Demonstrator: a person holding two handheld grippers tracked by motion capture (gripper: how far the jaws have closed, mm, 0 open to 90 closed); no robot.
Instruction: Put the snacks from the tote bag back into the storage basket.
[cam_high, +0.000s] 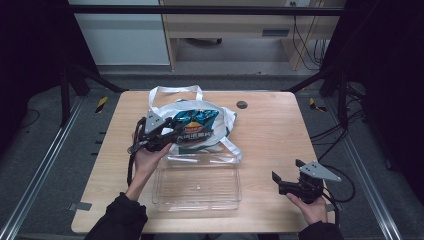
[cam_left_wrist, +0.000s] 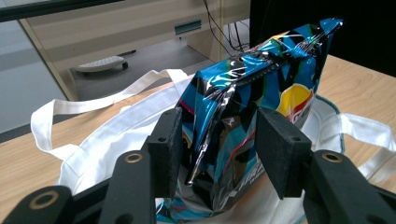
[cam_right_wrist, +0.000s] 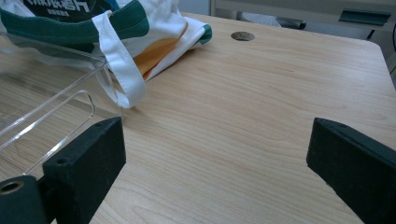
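Observation:
A shiny blue chip bag (cam_high: 197, 125) stands upright in the mouth of a white tote bag (cam_high: 227, 120) at the back middle of the table. My left gripper (cam_high: 175, 131) comes at it from the left and is shut on it. In the left gripper view the two black jaws press the chip bag (cam_left_wrist: 233, 107) from both sides, above the tote bag (cam_left_wrist: 116, 135). My right gripper (cam_high: 287, 171) rests open near the front right corner, its jaws wide apart over bare wood (cam_right_wrist: 217, 154).
A clear plastic bin (cam_high: 197, 200) sits in front of the tote bag, with its rim (cam_right_wrist: 46, 107) at the left in the right gripper view. A tote strap (cam_right_wrist: 123, 74) lies beside it. A round grommet (cam_high: 242, 104) marks the back of the wooden table (cam_high: 270, 130).

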